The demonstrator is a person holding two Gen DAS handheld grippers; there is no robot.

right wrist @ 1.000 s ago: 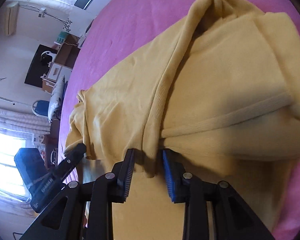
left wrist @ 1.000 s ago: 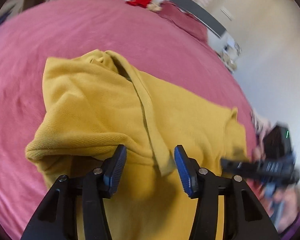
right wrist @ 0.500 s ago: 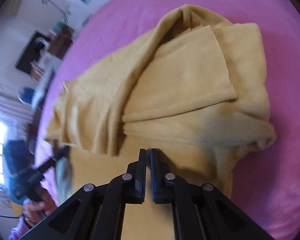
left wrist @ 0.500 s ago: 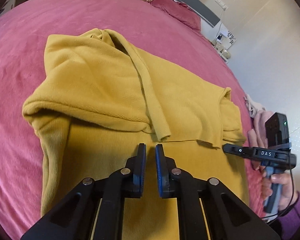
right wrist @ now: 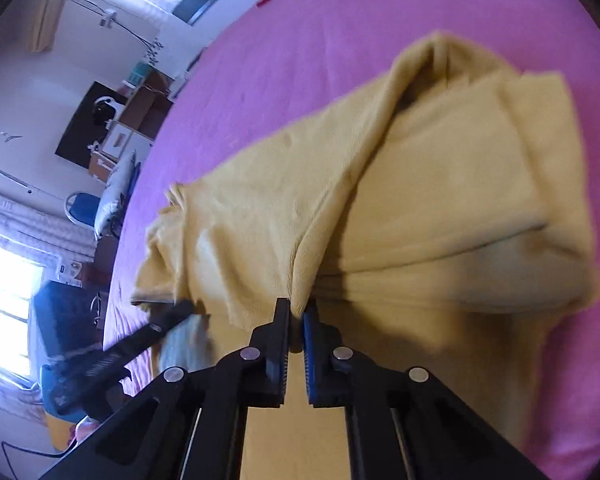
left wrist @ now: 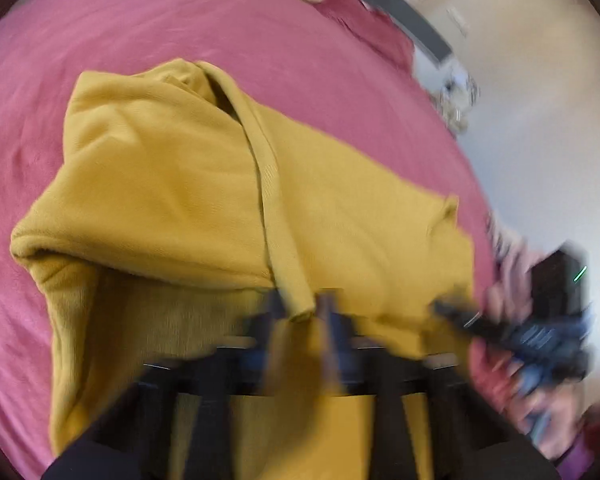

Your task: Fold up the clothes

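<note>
Mustard-yellow knit sweater [left wrist: 172,184] lies rumpled, partly folded, on a pink bed [left wrist: 180,20]; the left hand-held gripper [left wrist: 300,320] and right hand-held gripper [right wrist: 296,320] each pinch its fabric, jaws just closed.

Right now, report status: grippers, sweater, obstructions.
Right hand-held gripper shut on yellow sweater fold. Left hand-held gripper blurred, shut on it too. Pink bedcover around it, nothing blocking.
</note>
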